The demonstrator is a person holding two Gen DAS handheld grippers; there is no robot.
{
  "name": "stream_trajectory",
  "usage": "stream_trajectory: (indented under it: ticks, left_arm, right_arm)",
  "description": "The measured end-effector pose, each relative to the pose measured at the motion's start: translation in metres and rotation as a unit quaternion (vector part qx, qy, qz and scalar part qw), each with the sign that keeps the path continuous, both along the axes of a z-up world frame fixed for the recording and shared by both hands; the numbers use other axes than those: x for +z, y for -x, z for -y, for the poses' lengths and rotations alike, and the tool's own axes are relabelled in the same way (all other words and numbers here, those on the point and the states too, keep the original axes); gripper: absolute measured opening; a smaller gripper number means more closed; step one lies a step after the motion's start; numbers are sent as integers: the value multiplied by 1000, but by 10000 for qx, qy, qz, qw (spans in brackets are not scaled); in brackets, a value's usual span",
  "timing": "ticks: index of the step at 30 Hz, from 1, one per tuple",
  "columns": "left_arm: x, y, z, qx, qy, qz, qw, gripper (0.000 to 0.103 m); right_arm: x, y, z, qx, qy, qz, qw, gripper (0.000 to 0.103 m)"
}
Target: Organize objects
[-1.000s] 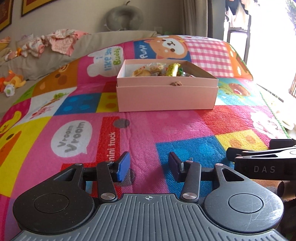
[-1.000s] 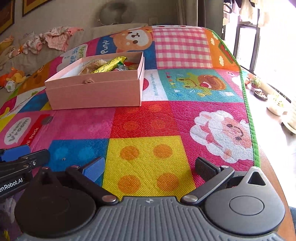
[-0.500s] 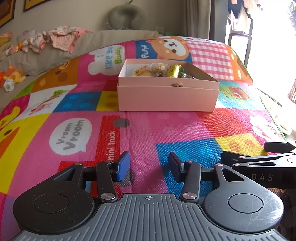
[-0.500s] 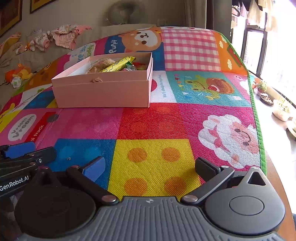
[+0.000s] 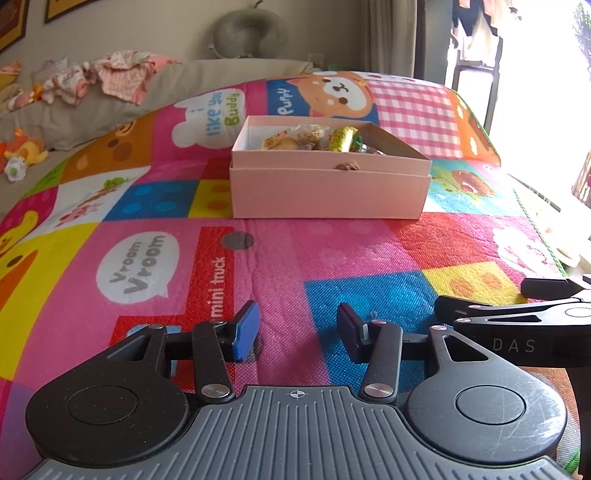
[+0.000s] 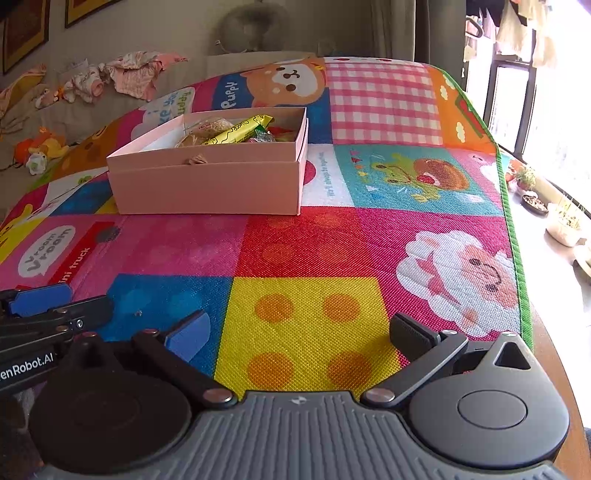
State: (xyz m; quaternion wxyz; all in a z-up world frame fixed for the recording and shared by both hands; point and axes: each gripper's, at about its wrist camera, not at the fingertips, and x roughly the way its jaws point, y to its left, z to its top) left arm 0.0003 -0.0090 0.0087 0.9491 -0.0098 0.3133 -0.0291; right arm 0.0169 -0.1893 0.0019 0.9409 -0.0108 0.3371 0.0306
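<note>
A living room with a grey sofa (image 5: 192, 79) strewn with small clothes (image 5: 110, 75) and a neck pillow (image 5: 251, 33) forms the background; in front of it a brightly printed play mat (image 5: 332, 258) covers the work surface. Both tongs rest low over the near edge of the mat, side by side. The left gripper (image 5: 295, 326) stands with its jaws moderately apart and nothing between them; the right gripper (image 6: 295, 328) stands with its jaws wide and likewise holds nothing. A pink box (image 5: 328, 192), open at the top, lies well ahead of both: straight beyond the left gripper's fingertips, and ahead and to the left of the right gripper. Inside it lie wrapped snacks (image 5: 314, 138), among them a long yellow packet (image 6: 240, 129); they are heaped toward the far end, and the exact count cannot be told. A small brown tuft (image 5: 347, 166) sits on the near rim of the box. No loose item shows on the mat between the tongs and the box. Judged from this layout, the gathering appears largely or wholly done; what remains, if anything, such as closing or moving the box, cannot be determined.
</note>
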Motion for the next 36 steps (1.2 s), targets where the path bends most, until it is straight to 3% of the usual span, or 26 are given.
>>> stream_trajectory:
  ticks: [36]
  left_arm:
    - [1, -1, 2, 21, -40, -9, 10000, 53]
  right_arm:
    - [0, 0, -1, -2, -2, 3, 10000, 103]
